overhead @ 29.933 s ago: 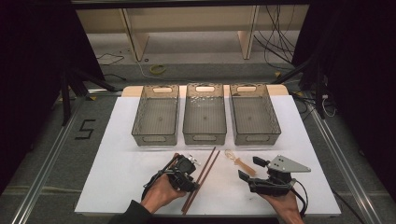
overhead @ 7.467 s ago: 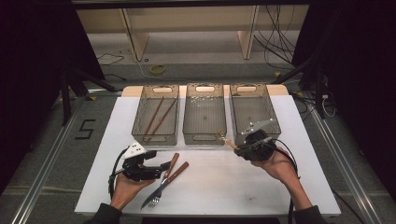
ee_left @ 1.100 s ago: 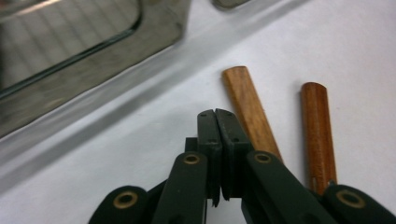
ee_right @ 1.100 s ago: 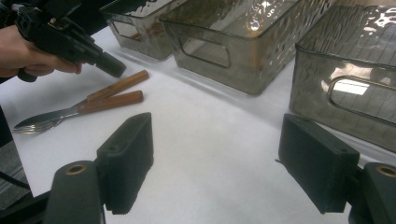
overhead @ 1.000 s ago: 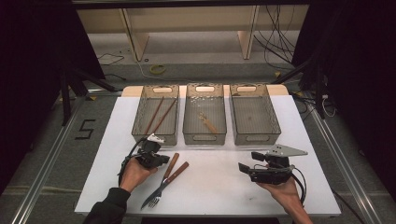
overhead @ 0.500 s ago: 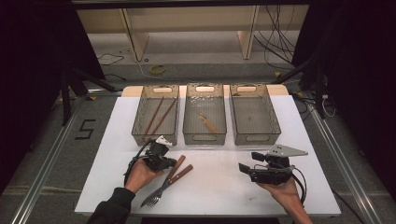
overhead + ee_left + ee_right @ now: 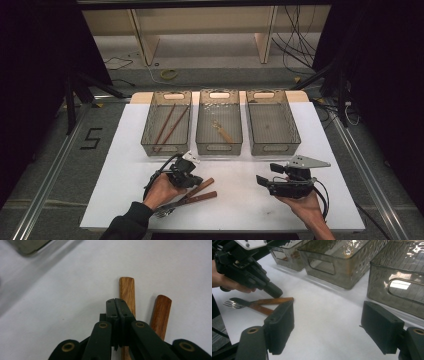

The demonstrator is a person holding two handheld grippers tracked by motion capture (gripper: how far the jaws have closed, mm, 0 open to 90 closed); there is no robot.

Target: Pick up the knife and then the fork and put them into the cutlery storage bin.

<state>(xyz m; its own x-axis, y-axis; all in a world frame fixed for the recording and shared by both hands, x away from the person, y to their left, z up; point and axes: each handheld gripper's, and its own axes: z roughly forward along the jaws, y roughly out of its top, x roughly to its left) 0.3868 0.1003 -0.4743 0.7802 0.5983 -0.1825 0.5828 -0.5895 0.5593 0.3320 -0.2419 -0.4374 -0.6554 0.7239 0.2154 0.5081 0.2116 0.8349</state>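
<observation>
Now the left tool (image 7: 192, 176), jaws pressed together, has moved onto the wooden-handled fork (image 7: 186, 193) and knife (image 7: 196, 197) near the tabletop's front edge, handles pointing right and backward; right tool (image 7: 263, 181) stays spread.

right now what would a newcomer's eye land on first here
Probably the left gripper, jaws shut, poised over two wooden-handled utensils crossed on the white table. Beyond them stand three clear bins in a row, while the right gripper waits open at the near right.
</observation>
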